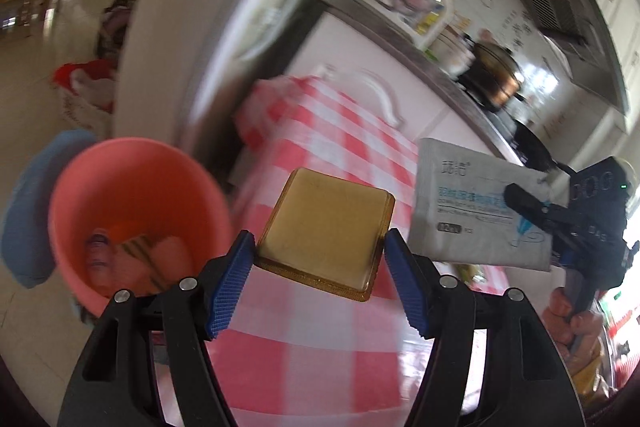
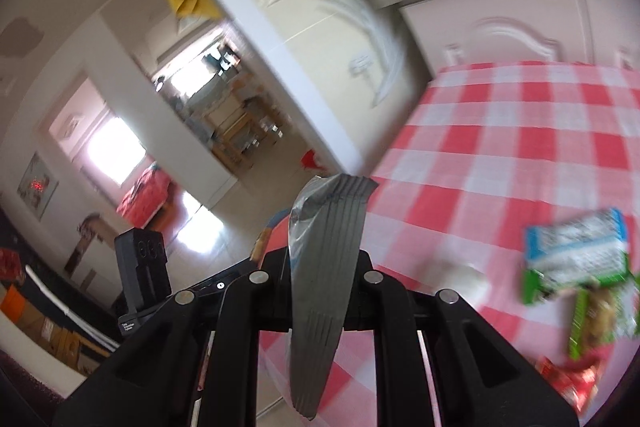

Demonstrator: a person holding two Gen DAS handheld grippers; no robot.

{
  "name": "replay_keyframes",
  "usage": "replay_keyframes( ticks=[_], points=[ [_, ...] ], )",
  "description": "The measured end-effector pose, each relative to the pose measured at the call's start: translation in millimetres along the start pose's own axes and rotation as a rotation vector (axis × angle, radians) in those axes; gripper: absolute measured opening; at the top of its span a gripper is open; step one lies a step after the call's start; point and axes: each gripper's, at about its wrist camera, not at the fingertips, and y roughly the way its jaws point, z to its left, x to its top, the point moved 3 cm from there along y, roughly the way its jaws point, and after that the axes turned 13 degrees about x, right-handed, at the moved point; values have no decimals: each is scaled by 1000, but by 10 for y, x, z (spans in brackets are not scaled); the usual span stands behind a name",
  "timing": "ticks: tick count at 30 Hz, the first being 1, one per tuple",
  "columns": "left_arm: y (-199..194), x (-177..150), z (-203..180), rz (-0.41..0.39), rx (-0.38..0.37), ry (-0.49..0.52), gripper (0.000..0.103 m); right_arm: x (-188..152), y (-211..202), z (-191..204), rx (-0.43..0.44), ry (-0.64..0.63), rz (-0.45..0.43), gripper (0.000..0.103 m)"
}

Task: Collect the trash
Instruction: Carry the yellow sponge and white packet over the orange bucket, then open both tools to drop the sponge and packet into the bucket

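A square golden tray (image 1: 326,227) is clamped between the blue pads (image 1: 232,279) of the left gripper (image 1: 320,263) above a red-checked tablecloth (image 1: 320,347), beside a pink bucket (image 1: 132,203); a grey packet (image 1: 472,203) is pinched by the right gripper (image 1: 524,203).

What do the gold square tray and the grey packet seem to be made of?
The gold square tray looks like thin moulded plastic with a glossy metallic finish: it has a stepped rim and soft highlights. The grey packet appears to be matte plastic film or foil; its ribbed sealed edge and printed face suggest a sachet.
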Motion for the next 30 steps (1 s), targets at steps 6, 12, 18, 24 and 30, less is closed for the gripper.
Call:
replay_keyframes(
  ticks=[6,12,18,24,30],
  points=[
    [98,93,502,-11,109,-87,67,152,694,159,16,-54,93,15],
    [274,115,837,16,188,-139,67,154,1346,203,-11,-91,194,15],
    [422,75,1040,45,251,-150,67,-19,1906,188,-51,-141,309,15],
    [584,12,1159,85,302,-153,67,-209,2274,101,-86,-149,399,16],
    [731,-83,1215,130,356,-148,74,-329,2411,-21,-112,-126,436,60]
  ],
)
